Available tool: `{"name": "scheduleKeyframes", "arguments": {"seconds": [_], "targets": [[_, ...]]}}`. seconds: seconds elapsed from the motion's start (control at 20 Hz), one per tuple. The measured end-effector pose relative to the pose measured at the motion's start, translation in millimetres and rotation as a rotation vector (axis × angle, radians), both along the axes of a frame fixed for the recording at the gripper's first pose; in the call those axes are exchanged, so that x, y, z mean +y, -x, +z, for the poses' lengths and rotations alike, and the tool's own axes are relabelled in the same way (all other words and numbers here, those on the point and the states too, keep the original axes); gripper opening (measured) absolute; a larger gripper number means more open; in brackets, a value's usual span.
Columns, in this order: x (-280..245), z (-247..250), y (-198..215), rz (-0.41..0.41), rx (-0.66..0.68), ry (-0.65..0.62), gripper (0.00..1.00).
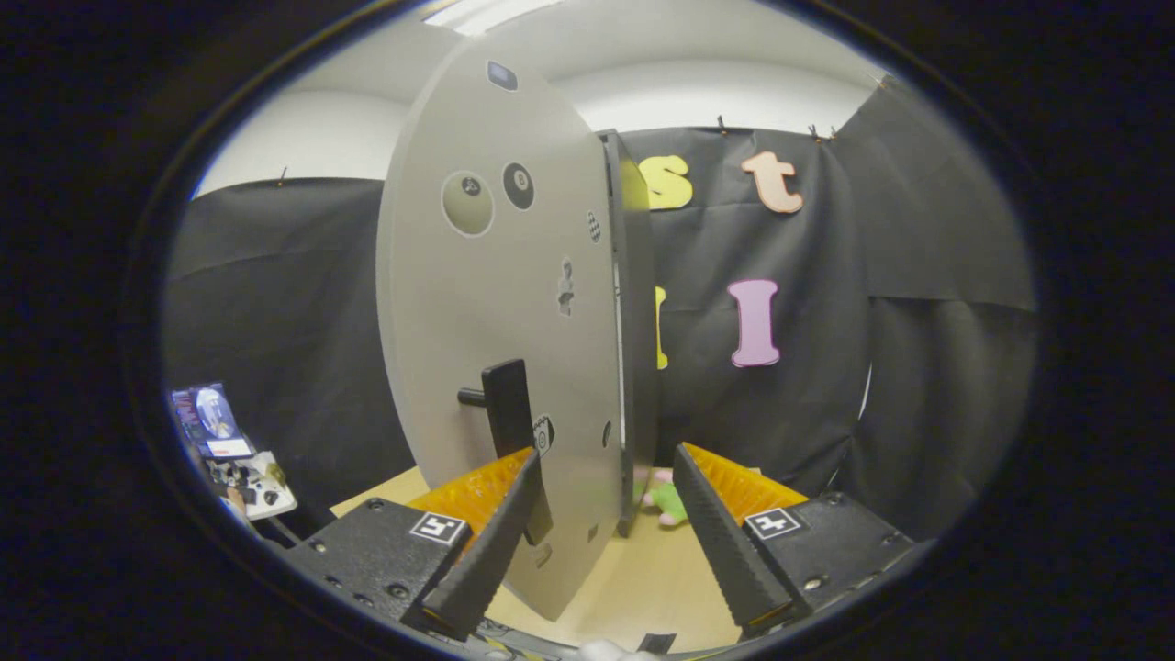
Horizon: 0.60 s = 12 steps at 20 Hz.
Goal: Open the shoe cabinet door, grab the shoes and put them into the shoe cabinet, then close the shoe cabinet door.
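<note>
The shoe cabinet's pale grey door (486, 303) stands swung out, seen almost edge on, with small round stickers on its face. Its black bar handle (508, 404) sticks out low on the door, just above and ahead of my left finger (500, 523). My gripper (606, 459) is open, and the door's free edge reaches down between the two fingers without being pinched. The dark edge of the cabinet body (635, 294) shows right behind the door.
A small green and pink soft toy (665, 500) lies on the light wooden surface (643, 578) beyond the fingers, by the foot of the cabinet. Off to the left a small stand (248, 477) carries cluttered gear.
</note>
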<state>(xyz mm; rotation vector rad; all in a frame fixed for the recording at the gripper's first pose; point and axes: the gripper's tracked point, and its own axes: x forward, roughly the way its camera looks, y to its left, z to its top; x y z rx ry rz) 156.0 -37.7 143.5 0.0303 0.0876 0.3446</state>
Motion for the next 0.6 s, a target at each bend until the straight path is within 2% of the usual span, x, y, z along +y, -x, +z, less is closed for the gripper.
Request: {"name": "scheduleKeyframes", "arguments": {"seconds": [0.3,0.6], "targets": [[74.7,-2.8,1.2,-0.002,0.017,-0.005,0.96],[153.2,-8.5,-20.5,-0.017,0.051,-0.039,0.96]]}}
